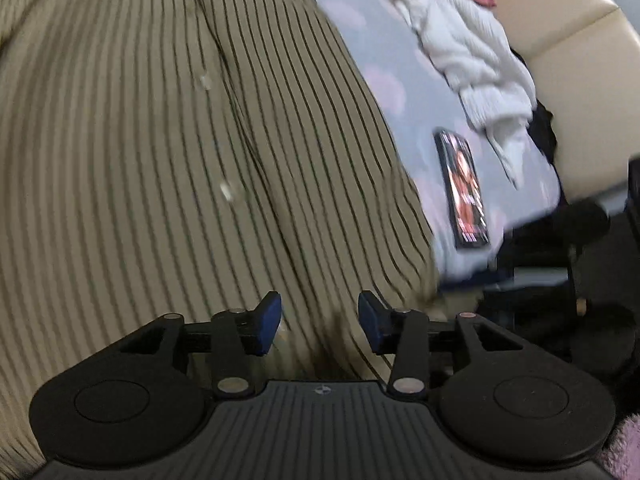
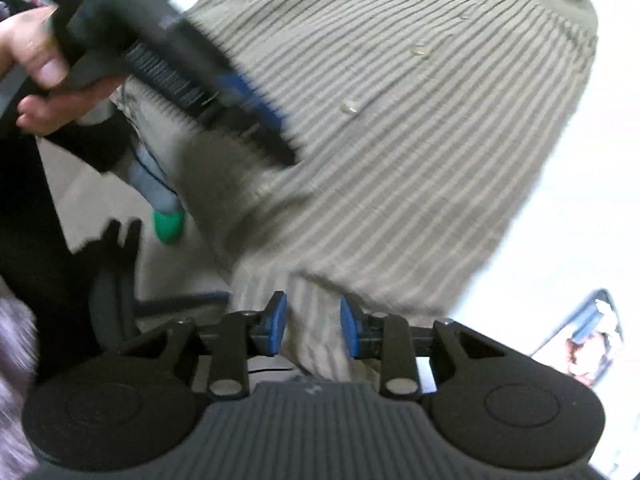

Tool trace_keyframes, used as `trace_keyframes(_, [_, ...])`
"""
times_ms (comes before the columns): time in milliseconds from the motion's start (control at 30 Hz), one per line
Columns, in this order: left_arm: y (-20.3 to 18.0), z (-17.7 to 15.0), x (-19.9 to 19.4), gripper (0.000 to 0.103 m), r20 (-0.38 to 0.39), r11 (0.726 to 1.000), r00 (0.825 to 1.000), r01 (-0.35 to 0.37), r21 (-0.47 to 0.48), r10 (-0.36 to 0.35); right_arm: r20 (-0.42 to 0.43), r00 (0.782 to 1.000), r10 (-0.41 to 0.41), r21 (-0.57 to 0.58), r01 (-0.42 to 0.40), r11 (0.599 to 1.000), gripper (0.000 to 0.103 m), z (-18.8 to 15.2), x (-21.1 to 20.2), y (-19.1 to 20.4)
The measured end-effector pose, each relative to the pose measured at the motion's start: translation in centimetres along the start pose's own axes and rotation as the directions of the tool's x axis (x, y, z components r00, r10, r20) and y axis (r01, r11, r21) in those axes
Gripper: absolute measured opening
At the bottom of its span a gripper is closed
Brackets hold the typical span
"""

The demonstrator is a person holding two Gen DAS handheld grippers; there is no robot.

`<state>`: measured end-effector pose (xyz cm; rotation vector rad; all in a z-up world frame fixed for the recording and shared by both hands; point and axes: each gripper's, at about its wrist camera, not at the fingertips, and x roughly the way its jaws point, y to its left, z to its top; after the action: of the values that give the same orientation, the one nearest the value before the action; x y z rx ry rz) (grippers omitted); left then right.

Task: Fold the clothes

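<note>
Right gripper [image 2: 313, 330] fingers stand apart, pads clear of the shirt hem fold lying between them; no grip. Striped olive shirt [image 1: 192, 168] lies spread on the bed [image 1: 384, 52], button side up, presumably flattened for folding. Left gripper [image 1: 319, 322] hangs over the cloth near its edge, fingers apart, nothing between. Phone [image 1: 462, 190] and white knit [image 1: 472, 56] lie beside the shirt, clear of it.

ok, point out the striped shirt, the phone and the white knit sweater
striped shirt [image 1: 168, 168]: left wrist view, on the flat front panel beside the button line.
phone [image 1: 464, 190]: left wrist view, middle of its lit screen.
white knit sweater [image 1: 472, 56]: left wrist view, on the crumpled ribbed body.
</note>
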<state>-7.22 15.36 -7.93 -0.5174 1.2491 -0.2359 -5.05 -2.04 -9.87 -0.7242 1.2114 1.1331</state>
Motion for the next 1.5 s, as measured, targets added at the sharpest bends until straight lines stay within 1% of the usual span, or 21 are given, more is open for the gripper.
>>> trace_keyframes(67, [-0.3,-0.9,0.7,0.04,-0.03,0.999,0.999,0.025,-0.027,-0.026,-0.003,0.999,-0.038,-0.021,0.038,0.999,0.033,-1.1,-0.2,-0.2])
trace_keyframes(200, [-1.0,-2.2,2.1,0.04,-0.074,0.997,0.996,0.043,-0.061,-0.047,-0.031,0.992,-0.12,-0.155,0.114,0.981,0.033,-3.0,0.8,1.4])
trace_keyframes(333, [-1.3,-3.1,3.3,0.04,-0.105,0.996,0.994,0.036,-0.082,-0.045,-0.066,0.978,-0.2,-0.303,0.171,0.937,0.031,-4.1,2.6,2.9])
trace_keyframes(467, [-1.4,-4.0,4.5,0.04,-0.125,0.994,0.99,0.048,-0.094,-0.06,-0.071,0.965,-0.253,-0.384,0.208,0.9,0.031,-4.2,3.9,3.0])
trace_keyframes(500, [-1.4,-4.1,4.7,0.04,-0.127,0.994,0.99,0.051,-0.094,-0.063,-0.077,0.963,-0.259,-0.399,0.208,0.893,0.025,-4.3,4.3,3.0])
trace_keyframes(533, [-1.4,-4.1,5.0,0.038,-0.125,0.995,0.99,0.056,-0.089,-0.067,-0.083,0.961,-0.263,-0.412,0.208,0.887,0.014,-4.4,4.7,3.0])
trace_keyframes(600, [-0.8,-4.1,5.3,0.013,-0.13,0.993,0.988,0.066,-0.102,-0.08,-0.085,0.964,-0.252,-0.427,0.194,0.883,0.007,-4.7,4.7,3.2])
trace_keyframes(700, [-0.8,-4.0,5.4,0.003,-0.149,0.993,0.985,0.078,-0.092,-0.091,-0.079,0.973,-0.215,-0.435,0.161,0.886,0.003,-5.2,4.2,3.6])
trace_keyframes(767, [-1.3,-4.2,5.1,0.002,-0.178,0.996,0.981,0.07,-0.054,-0.078,-0.076,0.985,-0.153,-0.419,0.108,0.902,0.003,-5.5,3.4,4.1])
trace_keyframes(867, [-1.6,-4.7,4.7,0.001,-0.222,1.0,0.975,0.026,0.005,-0.024,-0.1,0.991,-0.087,-0.437,0.034,0.899,0.003,-6.2,3.2,5.3])
trace_keyframes(967, [-1.2,-5.0,4.7,0.001,-0.235,0.999,0.971,-0.036,0.025,0.041,-0.148,0.989,0.005,-0.46,-0.073,0.885,0.0,-6.9,3.7,7.0])
trace_keyframes(1033, [-0.8,-5.1,4.7,0.001,-0.238,0.998,0.969,-0.058,0.026,0.063,-0.185,0.982,0.033,-0.482,-0.12,0.868,0.0,-7.1,4.5,8.6])
trace_keyframes(1067, [-0.7,-5.2,4.7,0.001,-0.248,0.998,0.967,-0.055,0.025,0.059,-0.207,0.978,0.022,-0.499,-0.125,0.857,0.0,-7.3,5.0,9.0])
trace_keyframes(1167, [-0.3,-5.9,5.2,0.001,-0.307,0.998,0.95,-0.063,0.021,0.066,-0.258,0.966,-0.016,-0.52,-0.124,0.845,0.001,-8.0,6.1,9.4])
trace_keyframes(1233, [-0.3,-5.8,4.5,0.002,-0.282,0.998,0.958,-0.053,0.018,0.056,-0.226,0.973,-0.042,-0.491,-0.077,0.868,0.006,-7.6,5.7,8.7])
trace_keyframes(1267, [-0.3,-5.7,4.2,0.006,-0.269,0.999,0.962,-0.047,0.017,0.05,-0.2,0.978,-0.057,-0.47,-0.045,0.882,0.006,-7.3,5.4,8.2])
trace_keyframes(1300, [-0.3,-5.7,3.8,0.014,-0.257,0.999,0.965,-0.042,0.015,0.045,-0.174,0.982,-0.073,-0.448,-0.013,0.894,0.009,-7.0,5.1,7.7])
trace_keyframes(1333, [-0.2,-5.5,3.3,0.018,-0.233,0.999,0.972,-0.028,0.015,0.031,-0.147,0.985,-0.091,-0.427,0.02,0.904,0.021,-6.7,4.7,7.1])
trace_keyframes(1367, [-0.4,-5.1,2.7,0.022,-0.202,1.0,0.979,-0.018,0.017,0.021,-0.12,0.987,-0.109,-0.406,0.051,0.912,0.029,-6.3,4.3,6.6])
trace_keyframes(1400, [-0.5,-4.8,2.4,0.023,-0.179,1.0,0.984,-0.016,0.021,0.019,-0.101,0.987,-0.124,-0.391,0.075,0.917,0.038,-6.0,4.0,6.0])
trace_keyframes(1500, [-1.0,-4.2,2.1,0.023,-0.141,1.0,0.99,-0.015,0.026,0.019,-0.056,0.99,-0.131,-0.321,0.106,0.941,0.037,-5.8,3.3,4.4])
